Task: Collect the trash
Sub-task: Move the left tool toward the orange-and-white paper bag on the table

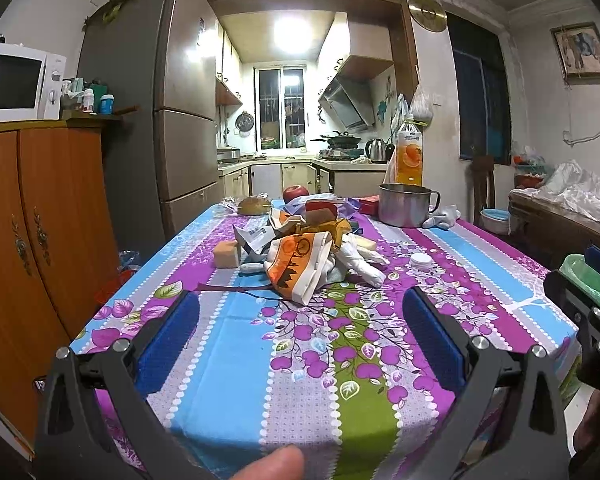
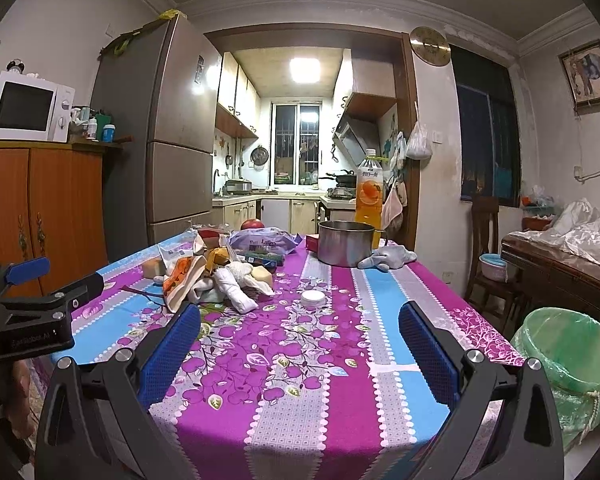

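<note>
While wrappers (image 1: 296,264) hide a white glove (image 1: 364,262), both grippers gape.

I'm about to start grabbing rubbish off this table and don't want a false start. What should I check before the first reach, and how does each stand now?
1. Left gripper jaws open and empty: ok.
2. Right gripper jaws open and empty: ok.
3. Bin with green liner open, beside the table's right edge: ok.
4. Path to the orange wrapper over bare tablecloth: ok.
5. Wrapper free of the white glove: not ok, they overlap in the pile.
6. Whether the white cap is trash: cannot tell.
</note>
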Demonstrator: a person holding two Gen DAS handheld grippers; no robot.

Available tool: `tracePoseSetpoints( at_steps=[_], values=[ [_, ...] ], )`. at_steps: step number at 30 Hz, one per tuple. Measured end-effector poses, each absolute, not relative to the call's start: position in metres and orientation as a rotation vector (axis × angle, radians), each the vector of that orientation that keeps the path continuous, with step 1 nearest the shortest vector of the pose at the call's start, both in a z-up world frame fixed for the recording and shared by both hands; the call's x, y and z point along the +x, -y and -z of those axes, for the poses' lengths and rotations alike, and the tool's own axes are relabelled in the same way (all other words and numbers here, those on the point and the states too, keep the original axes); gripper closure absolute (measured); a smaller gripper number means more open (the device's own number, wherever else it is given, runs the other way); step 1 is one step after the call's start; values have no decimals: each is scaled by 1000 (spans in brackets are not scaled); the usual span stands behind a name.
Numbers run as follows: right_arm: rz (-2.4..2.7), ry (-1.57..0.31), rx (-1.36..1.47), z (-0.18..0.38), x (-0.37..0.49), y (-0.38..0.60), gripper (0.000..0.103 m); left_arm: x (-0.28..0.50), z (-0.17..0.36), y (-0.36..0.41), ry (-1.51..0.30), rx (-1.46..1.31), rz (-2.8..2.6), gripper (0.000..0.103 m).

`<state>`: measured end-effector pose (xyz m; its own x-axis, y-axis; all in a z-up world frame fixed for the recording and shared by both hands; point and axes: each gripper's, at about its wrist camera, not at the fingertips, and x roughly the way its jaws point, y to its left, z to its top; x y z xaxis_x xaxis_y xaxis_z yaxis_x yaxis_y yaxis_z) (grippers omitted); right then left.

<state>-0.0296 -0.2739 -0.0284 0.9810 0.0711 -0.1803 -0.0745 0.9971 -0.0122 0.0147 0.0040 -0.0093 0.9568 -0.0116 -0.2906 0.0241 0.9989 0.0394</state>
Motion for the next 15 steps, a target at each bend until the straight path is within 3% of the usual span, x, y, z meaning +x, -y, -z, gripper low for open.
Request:
tracePoseSetpoints(
  at_steps=[15],
  values=[
    [-77,-218,-14,37,-6,276,4,46,11,-16,-339,41,14,5]
  ],
)
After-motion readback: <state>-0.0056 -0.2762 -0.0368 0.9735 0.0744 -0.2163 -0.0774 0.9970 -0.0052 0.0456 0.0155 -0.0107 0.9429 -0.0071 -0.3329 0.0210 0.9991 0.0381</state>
